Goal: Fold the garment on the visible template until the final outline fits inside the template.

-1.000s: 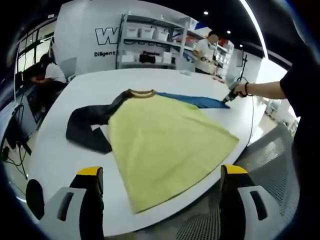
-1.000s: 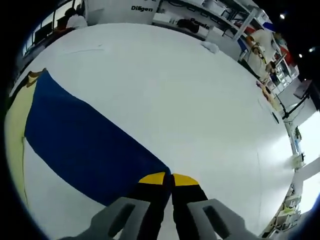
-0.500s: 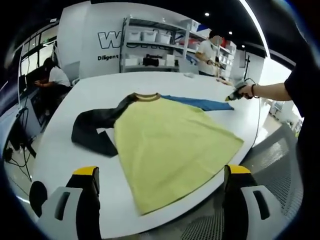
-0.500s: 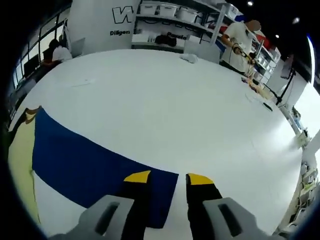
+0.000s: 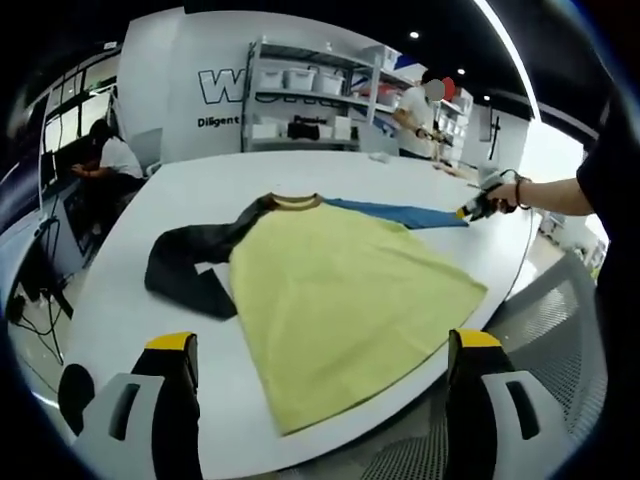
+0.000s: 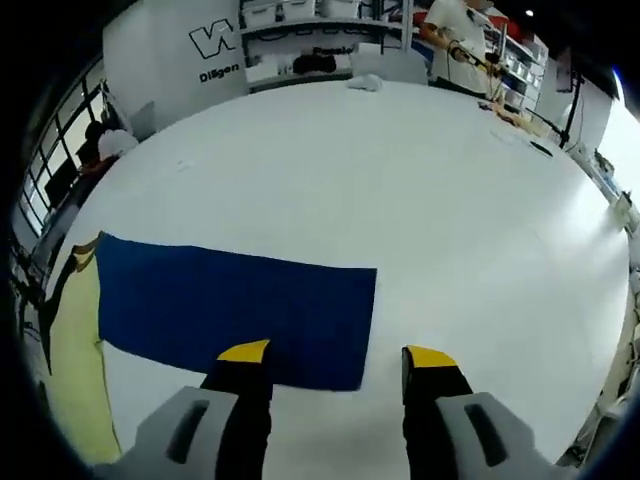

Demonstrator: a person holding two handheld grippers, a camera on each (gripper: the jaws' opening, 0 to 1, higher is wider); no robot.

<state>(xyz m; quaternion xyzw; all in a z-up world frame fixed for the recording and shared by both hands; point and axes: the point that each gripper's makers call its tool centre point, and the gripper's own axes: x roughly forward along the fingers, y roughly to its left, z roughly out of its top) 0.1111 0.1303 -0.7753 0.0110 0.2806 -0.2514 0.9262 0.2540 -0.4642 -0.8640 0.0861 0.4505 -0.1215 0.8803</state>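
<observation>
Shirt [image 5: 340, 290] lies flat on the white table [image 5: 120, 300], yellow body ahead of the left gripper [image 5: 320, 345], whose jaws stand wide apart. Its blue sleeve [image 6: 235, 310] stretches out just beyond the right gripper [image 6: 338, 353], also released, holding nothing.

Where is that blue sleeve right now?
In the right gripper view the blue sleeve lies flat on the white table, stretched out from the yellow shirt body, just ahead of the open right tongs.
</observation>
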